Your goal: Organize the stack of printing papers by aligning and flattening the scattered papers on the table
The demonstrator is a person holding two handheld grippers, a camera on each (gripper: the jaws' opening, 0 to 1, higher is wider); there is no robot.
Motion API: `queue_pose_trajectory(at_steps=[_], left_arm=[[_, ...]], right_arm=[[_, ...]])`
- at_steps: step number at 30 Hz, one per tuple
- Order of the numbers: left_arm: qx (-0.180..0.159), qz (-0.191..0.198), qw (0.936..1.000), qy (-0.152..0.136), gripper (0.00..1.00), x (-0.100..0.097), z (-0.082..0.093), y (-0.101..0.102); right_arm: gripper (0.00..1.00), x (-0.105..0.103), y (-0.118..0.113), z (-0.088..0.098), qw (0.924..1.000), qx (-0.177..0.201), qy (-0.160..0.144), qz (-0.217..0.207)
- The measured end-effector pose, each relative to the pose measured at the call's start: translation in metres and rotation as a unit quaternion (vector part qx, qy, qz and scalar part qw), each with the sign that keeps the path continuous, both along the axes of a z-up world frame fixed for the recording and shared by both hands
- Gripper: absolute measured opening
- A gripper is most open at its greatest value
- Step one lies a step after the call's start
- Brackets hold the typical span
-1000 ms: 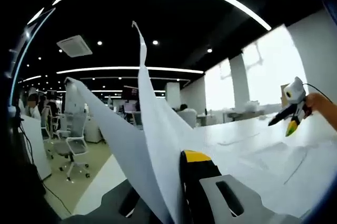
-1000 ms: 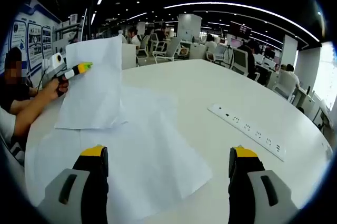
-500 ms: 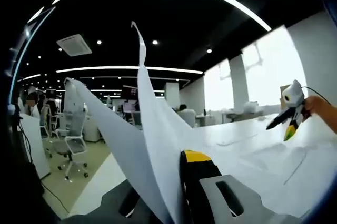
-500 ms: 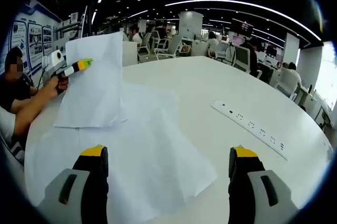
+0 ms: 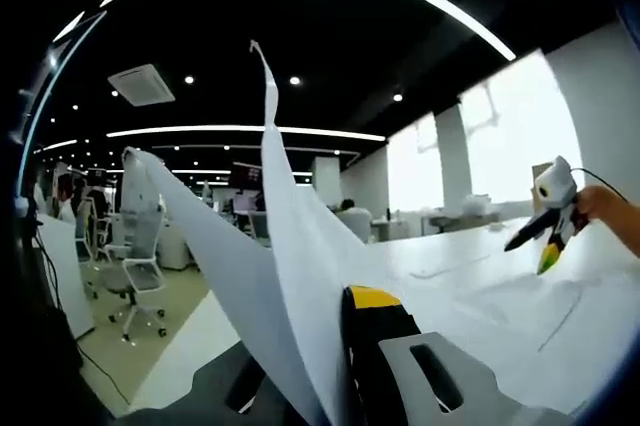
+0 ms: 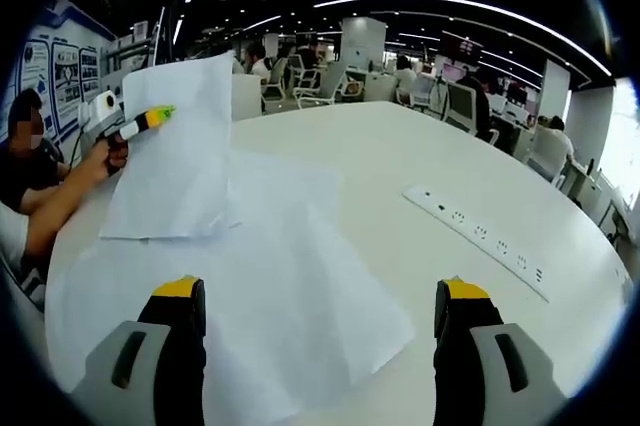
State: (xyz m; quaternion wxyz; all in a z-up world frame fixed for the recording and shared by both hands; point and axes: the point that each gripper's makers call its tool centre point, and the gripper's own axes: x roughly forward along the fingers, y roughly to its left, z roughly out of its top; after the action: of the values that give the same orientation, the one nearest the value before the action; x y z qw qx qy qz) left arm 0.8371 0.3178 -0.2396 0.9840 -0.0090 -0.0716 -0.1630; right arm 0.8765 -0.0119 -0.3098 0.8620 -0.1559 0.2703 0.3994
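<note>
In the left gripper view, my left gripper is shut on a white sheet of paper, which stands up bent between the jaws and hides the left jaw. In the right gripper view the same left gripper holds that raised sheet at the table's far left. Several more sheets lie loosely overlapped on the white table. My right gripper hovers open over them with nothing between its fingers. It also appears as the right gripper at the right of the left gripper view, held by a hand.
A white power strip lies on the table to the right of the papers. A person sits at the table's left edge. Office chairs and desks stand beyond the table.
Both views have barely shifted. The raised sheet stays clamped in my left gripper. My right gripper has drifted slightly over the papers, still open.
</note>
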Motion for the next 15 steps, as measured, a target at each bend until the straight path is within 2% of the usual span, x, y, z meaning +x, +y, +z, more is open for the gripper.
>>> queue_pose_trajectory(at_steps=[15], left_arm=[[0.001, 0.0, 1.0, 0.0, 0.07, 0.0, -0.0001, -0.0009]], right_arm=[[0.9, 0.0003, 0.0008, -0.0055, 1.0, -0.003, 0.008, 0.002]])
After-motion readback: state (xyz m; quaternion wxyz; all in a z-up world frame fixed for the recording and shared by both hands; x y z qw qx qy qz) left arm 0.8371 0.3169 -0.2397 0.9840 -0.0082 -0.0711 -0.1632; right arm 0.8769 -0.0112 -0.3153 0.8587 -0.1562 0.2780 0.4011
